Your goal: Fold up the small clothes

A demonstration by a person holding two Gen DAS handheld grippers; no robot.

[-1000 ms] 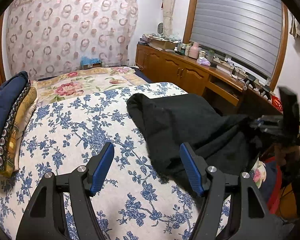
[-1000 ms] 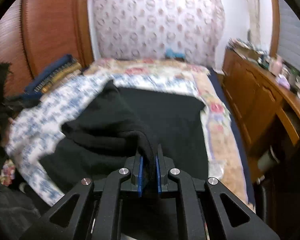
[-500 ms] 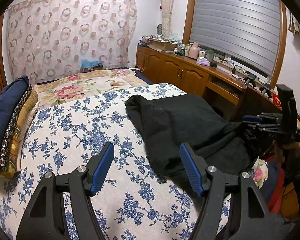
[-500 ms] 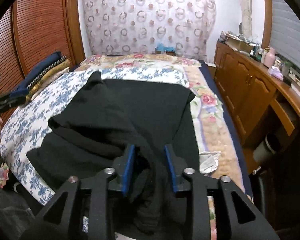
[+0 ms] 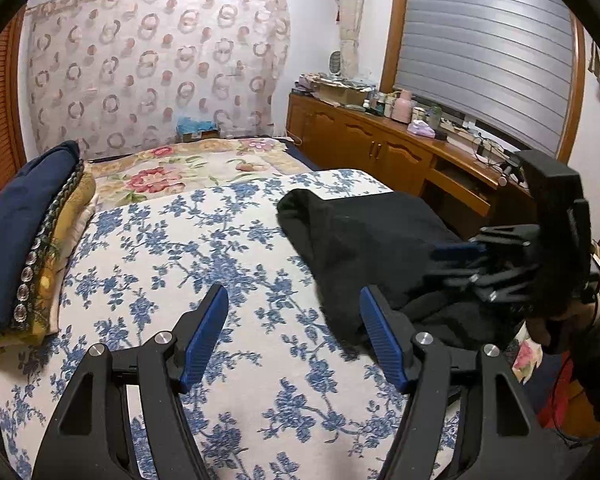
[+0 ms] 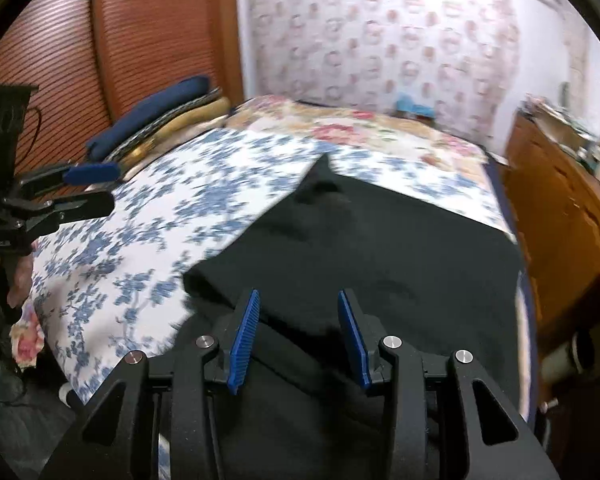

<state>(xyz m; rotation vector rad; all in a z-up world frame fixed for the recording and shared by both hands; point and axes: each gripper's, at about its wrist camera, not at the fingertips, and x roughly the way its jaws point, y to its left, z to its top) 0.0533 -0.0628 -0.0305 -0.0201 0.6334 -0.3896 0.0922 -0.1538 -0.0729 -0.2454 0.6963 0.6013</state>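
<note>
The right wrist view is smeared by motion blur, so the folds of the crumpled black cloth garment (image 6: 380, 248) are hard to read; its near edge is cut off behind the right gripper (image 6: 298, 340). The garment is spread on the right part of the blue-flowered white bedspread (image 5: 188, 248). The right gripper's jaws are held apart above it, nothing clamped. The left gripper (image 5: 294, 336) is held over bare bedspread, jaws wide apart and empty. A stack of folded navy and yellow textiles (image 5: 24, 232) is seen at the bed's left edge, partly cropped.
</note>
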